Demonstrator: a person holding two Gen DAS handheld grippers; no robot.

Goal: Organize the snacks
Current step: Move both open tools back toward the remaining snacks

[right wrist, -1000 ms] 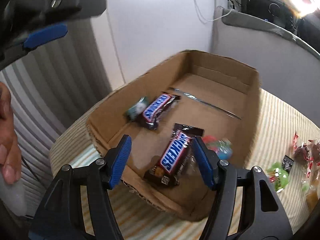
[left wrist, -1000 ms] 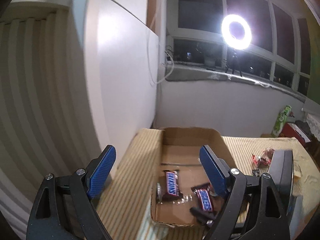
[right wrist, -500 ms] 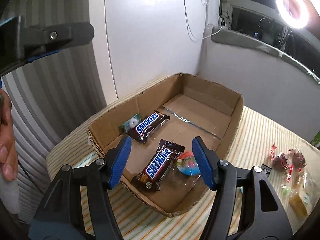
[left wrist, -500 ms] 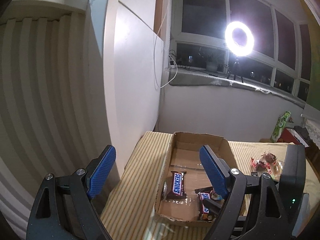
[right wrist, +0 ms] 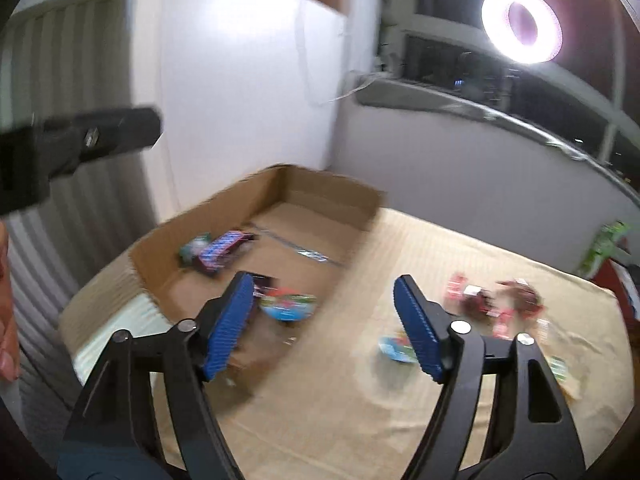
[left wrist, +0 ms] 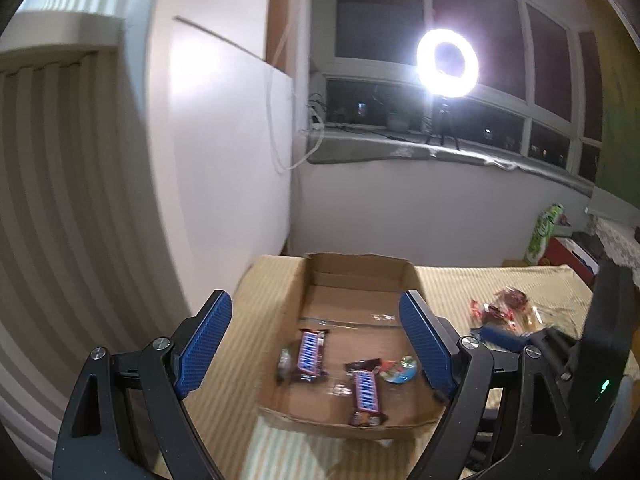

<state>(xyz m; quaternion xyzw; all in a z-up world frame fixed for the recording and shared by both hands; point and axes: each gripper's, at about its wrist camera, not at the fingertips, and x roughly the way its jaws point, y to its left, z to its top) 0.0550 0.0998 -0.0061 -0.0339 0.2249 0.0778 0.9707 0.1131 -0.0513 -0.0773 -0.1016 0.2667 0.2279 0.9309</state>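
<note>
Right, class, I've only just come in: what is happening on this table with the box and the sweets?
A person holds two grippers over a striped tablecloth. Both the left gripper and the right gripper are open and hold nothing. The cardboard box already contains two Snickers bars and a round blue sweet. More wrapped sweets lie loose on the cloth outside the box, not yet sorted. The right gripper points towards them.

— What's in the cardboard box (left wrist: 360,276)?
— Two Snickers bars (left wrist: 311,352) — one farther (left wrist: 365,392) toward the near wall — one round blue sweet (left wrist: 401,369), one small greenish packet (left wrist: 285,360).
— Outside it?
— A blurred pile of red-wrapped sweets (right wrist: 496,304), uncountable, and another round blue sweet (right wrist: 396,349).
</note>
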